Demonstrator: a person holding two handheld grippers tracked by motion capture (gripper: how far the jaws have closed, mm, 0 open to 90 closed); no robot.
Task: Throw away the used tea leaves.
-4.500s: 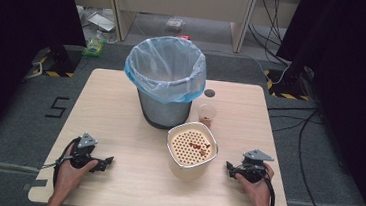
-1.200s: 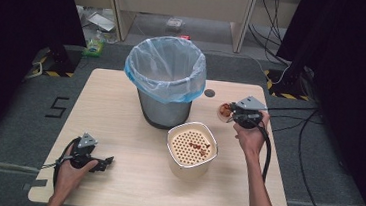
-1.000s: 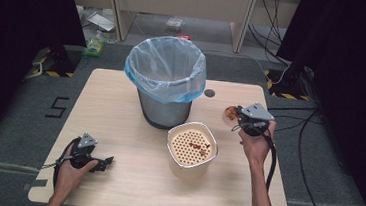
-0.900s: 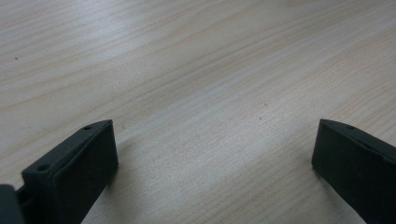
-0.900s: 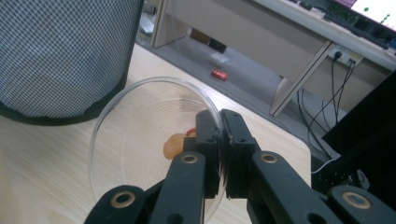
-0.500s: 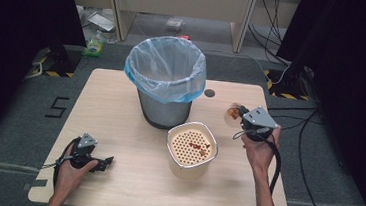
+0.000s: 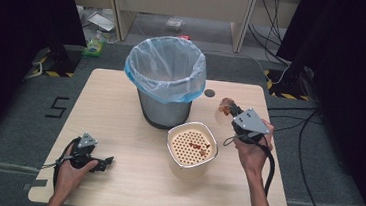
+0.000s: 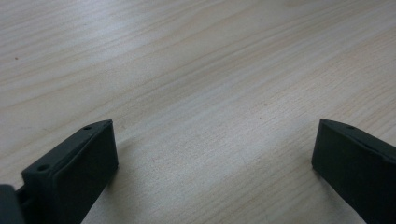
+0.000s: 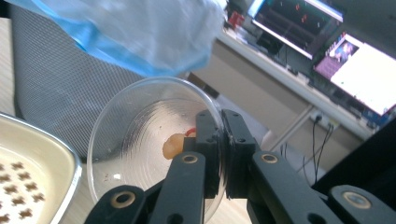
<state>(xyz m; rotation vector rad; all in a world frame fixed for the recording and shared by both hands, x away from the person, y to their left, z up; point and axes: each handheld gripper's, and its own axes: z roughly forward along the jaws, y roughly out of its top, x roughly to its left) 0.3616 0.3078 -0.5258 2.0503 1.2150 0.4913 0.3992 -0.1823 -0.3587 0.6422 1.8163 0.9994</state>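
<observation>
My right gripper point(image 7: 234, 113) point(image 9: 220, 144) is shut on the rim of a clear plastic cup point(image 7: 223, 110) point(image 9: 149, 140), held tipped on its side above the table, right of the bin. A bit of orange food point(image 9: 172, 145) clings inside the cup. The cream strainer bowl point(image 7: 191, 148) point(image 9: 32, 140) with a holed insert and a few red-brown scraps stands below and left of the cup. My left gripper point(image 7: 104, 162) point(image 8: 210, 154) rests open on the table near the front left corner, with bare wood between its jaws.
A grey mesh bin point(image 7: 166, 81) point(image 9: 60, 93) with a blue bag liner stands at the back middle of the wooden table point(image 7: 118, 127). A small dark hole point(image 7: 209, 93) sits in the tabletop right of the bin. Cables lie on the floor at the right.
My right gripper went from the front right of the table up to the cup by the bin, closed on it, lifted it and tipped it sideways. The left gripper stayed put.
</observation>
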